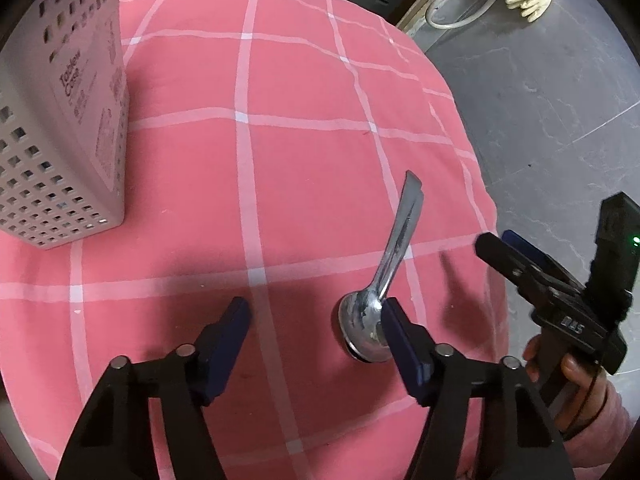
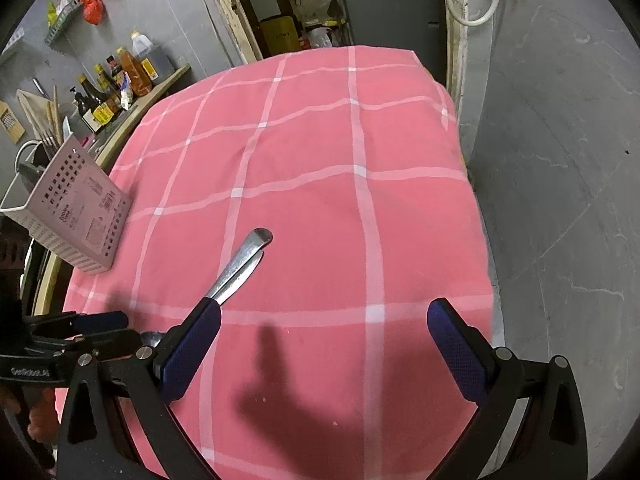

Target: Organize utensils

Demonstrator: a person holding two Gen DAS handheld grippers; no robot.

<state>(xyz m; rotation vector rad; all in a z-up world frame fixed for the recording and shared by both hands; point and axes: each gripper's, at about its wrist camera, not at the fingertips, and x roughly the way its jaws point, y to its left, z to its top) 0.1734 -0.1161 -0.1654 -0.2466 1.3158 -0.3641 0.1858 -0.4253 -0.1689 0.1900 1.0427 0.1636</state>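
- Spoon [image 1: 374, 316] flat on pink checked cloth [image 1: 304, 168], bowl toward camera, near right edge.
- Left gripper [image 1: 316, 316] part-open, right pad touching bowl, not clamped.
- Right gripper [image 2: 324, 316] wide open, empty.
- Perforated caddy [image 1: 68, 128] upright at left; label too blurred to read.

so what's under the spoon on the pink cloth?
A second flat metal handle lies directly beneath the spoon, parallel, both on the checked cloth. A dark rim shows under the bowl; what that utensil is stays covered.
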